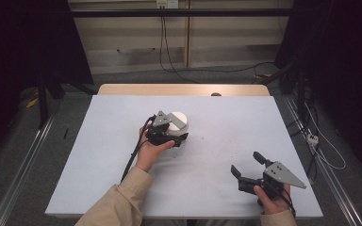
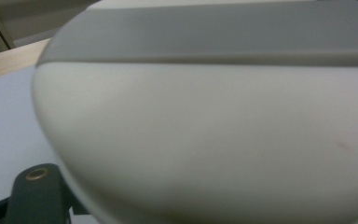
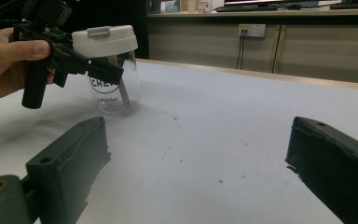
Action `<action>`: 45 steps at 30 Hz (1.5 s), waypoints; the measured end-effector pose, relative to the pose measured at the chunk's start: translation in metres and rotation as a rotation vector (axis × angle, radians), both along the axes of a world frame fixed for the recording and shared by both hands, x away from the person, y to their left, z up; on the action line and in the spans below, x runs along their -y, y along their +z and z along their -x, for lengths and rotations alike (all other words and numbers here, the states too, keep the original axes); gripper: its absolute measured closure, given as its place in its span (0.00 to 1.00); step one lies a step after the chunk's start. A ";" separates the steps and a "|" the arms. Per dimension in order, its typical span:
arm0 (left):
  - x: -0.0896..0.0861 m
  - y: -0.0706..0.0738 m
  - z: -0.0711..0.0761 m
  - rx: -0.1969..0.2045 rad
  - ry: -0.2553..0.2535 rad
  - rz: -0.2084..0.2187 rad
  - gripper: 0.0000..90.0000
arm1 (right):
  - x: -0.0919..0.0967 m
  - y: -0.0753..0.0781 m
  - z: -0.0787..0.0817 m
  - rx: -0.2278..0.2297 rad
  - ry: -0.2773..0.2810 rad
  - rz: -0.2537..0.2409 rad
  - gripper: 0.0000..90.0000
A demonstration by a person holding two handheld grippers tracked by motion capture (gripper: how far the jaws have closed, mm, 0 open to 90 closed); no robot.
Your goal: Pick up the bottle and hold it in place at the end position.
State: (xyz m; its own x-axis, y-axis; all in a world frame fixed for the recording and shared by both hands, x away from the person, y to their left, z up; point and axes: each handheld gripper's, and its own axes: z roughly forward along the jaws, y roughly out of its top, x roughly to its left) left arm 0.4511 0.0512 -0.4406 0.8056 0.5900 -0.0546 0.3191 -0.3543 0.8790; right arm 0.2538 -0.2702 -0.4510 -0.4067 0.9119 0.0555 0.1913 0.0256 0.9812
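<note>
Jar (image 3: 114, 81), clear-walled with a white lid (image 3: 105, 41), stands upright on the worktop (image 1: 217, 122) left of centre, with the left tool (image 1: 176, 140) at it. From the right gripper view, the left tool's jaws sit against the jar just under the lid, one jaw across the front wall; whether they actually pinch the jar or merely rest against it cannot be told. The left gripper view is pressed so close that the lid is a pale blur, and the jaw tips are cut off. The right tool (image 1: 247, 165) hovers near the front right of the worktop, well apart from the jar, its jaws spread wide and holding nothing. Judgement: the step in hand appears to be securing the jar, perhaps ahead of work on the lid. To do it well, the left tool should bear squarely on the wall below the lid rim, level, with the base kept flat on the worktop. A thin stick-like item inside the jar and the printed lettering are hard to make out.
</note>
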 end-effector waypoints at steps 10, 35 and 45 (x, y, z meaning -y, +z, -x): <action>0.008 -0.001 -0.001 0.008 -0.021 -0.022 0.21 | -0.001 0.000 0.000 -0.001 0.002 -0.004 0.05; 0.006 -0.013 -0.001 0.066 -0.050 0.043 0.21 | -0.006 -0.001 -0.005 -0.008 0.017 0.011 0.05; 0.005 -0.017 -0.003 0.020 -0.056 0.064 0.19 | -0.018 0.010 -0.023 -0.030 0.038 0.025 0.05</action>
